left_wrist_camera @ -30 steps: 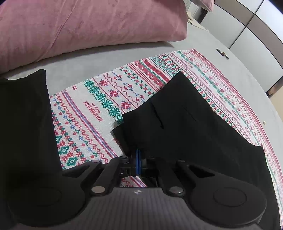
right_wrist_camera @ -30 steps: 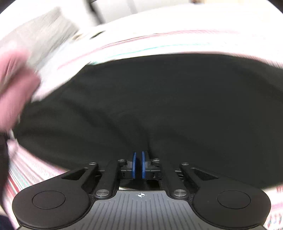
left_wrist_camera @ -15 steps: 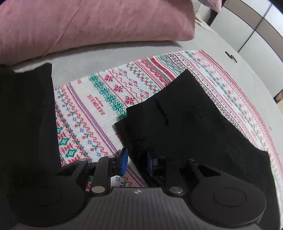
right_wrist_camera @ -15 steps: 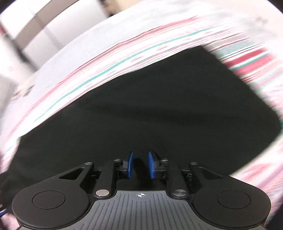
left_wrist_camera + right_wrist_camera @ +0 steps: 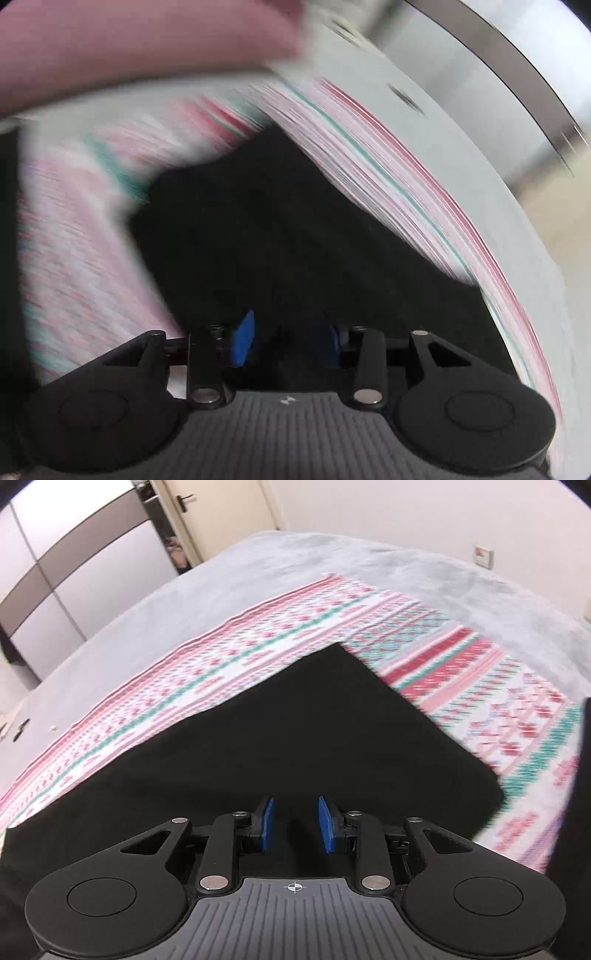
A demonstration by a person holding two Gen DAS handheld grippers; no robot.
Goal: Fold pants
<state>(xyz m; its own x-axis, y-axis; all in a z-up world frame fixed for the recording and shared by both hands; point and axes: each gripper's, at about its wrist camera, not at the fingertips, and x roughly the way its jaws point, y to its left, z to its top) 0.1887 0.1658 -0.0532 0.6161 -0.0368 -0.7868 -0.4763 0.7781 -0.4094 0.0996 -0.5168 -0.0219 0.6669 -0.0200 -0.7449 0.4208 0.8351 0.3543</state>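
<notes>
A: The left gripper [image 5: 284, 339] was seen with its blue pads spread apart and nothing held between them; the right gripper [image 5: 295, 823] was likewise parted and empty. Where were the pants found?

B: The black pants [image 5: 295, 731] were laid flat on the patterned red, green and white cloth [image 5: 258, 638], which was spread over a grey bed cover [image 5: 332, 561]. In the right wrist view one squared corner was pointed away from the gripper. In the left wrist view the black fabric [image 5: 277, 229] was shown just ahead of the pads, though heavy blur was noted there.

A: How was the step judged?

B: It was taken to be a pause between folds, with both edges let go. Whether one fold or more was done could not be told.

A: And what would be asked of the next grip?

B: Matching corners should be pinched through all layers, lifted level, and carried over together, so that the edges are met squarely and the patterned cloth is not caught up underneath. The pink pillow [image 5: 147, 48] should be kept clear of.
</notes>
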